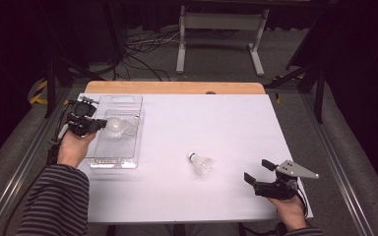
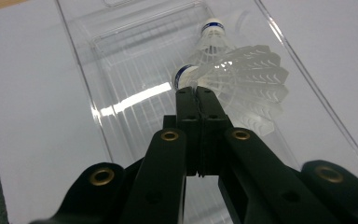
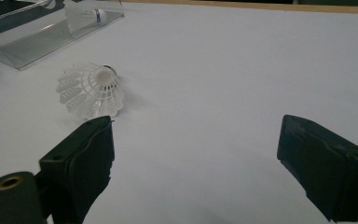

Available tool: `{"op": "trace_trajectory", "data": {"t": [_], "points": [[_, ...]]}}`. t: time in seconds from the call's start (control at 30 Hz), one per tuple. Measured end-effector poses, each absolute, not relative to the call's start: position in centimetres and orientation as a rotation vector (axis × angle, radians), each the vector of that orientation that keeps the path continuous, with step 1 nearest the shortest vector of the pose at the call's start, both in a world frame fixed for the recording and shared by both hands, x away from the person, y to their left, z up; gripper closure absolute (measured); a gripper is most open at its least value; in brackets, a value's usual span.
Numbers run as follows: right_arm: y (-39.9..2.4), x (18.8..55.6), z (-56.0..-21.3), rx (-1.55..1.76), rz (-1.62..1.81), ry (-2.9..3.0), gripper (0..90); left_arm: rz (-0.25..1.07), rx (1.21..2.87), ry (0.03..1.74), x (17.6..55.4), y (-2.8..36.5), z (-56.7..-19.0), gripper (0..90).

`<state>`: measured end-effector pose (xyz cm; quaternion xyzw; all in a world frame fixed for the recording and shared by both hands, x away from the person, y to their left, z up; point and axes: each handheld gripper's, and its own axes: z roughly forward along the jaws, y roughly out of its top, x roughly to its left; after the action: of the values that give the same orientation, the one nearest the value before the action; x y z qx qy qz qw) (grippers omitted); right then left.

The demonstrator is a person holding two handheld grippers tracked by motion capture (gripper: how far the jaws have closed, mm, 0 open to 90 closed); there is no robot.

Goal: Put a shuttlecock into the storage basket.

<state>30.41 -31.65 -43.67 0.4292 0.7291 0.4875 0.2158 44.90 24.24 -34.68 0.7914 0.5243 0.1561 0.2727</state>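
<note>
While over tray (image 2: 88,51): shuttlecock (image 2: 242,84) at L gripper (image 2: 196,91) tips.

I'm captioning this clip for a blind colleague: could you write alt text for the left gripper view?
The left gripper, its black jaws shut, pinches the skirt of a white plastic shuttlecock over a clear plastic tray. A second shuttlecock with a blue-banded cork lies just behind it in the tray, which sits on a white table.

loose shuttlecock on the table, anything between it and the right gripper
Nothing visible. The right gripper is open, with bare white table between it and the shuttlecock; the clear tray sits farther left.
</note>
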Motion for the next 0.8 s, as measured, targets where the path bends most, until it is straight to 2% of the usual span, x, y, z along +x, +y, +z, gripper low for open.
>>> {"op": "trace_trajectory", "data": {"t": [0.33,0.8], "points": [[-31.6,30.4,-43.7,1.188,1.351,2.023,11.8,0.429,2.106,1.47,45.6,25.3,-35.4,89.7],[-31.6,30.4,-43.7,1.185,1.354,2.027,11.8,0.453,2.129,1.491,46.7,24.7,-36.5,89.5]]}}
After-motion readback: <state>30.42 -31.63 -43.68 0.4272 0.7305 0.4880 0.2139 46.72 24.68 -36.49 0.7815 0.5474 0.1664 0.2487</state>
